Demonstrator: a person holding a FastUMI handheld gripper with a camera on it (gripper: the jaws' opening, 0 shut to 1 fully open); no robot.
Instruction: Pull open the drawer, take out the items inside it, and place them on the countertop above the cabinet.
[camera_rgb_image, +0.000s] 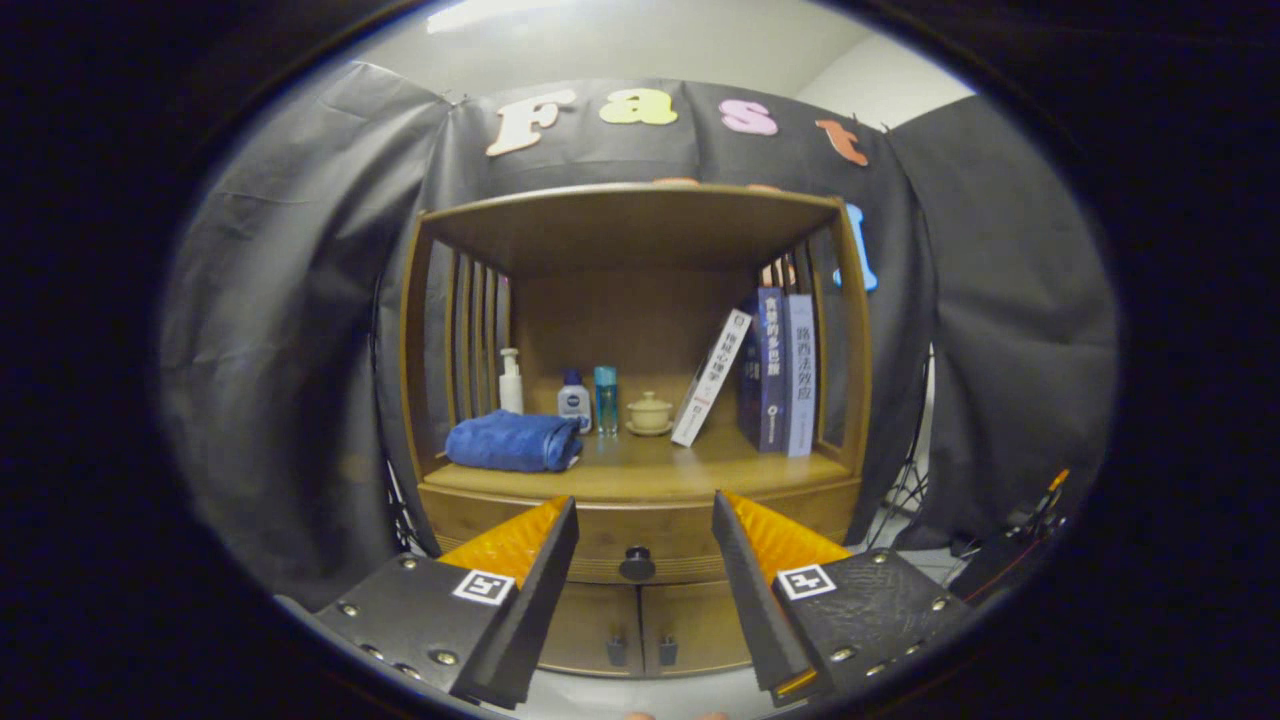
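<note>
Nearest to me, the two fingers of my hand-held gripper (640, 520) stand spread wide apart with nothing between them, released and held off from the wooden cabinet (640, 400). Just ahead of the gap between the fingertips sits the dark round knob (637, 564) of the drawer (640, 545), which is shut flush with the cabinet front; neither finger touches it. Below the drawer I see two small doors (640, 628) with dark handles side by side at their meeting edges. Above the drawer runs the bench (640, 478), the open shelf surface of the cabinet. On it, toward the left, lies a folded blue towel (513, 442). Behind the towel stands a white pump bottle (511, 382), then a small blue-capped bottle (574, 401), a slim clear blue bottle (605, 398) and a little lidded cup on a saucer (650, 412). A white book (711, 378) leans to the right against upright dark blue books (780, 370) at the cabinet's right side. Black cloth hangs behind and around the cabinet.
</note>
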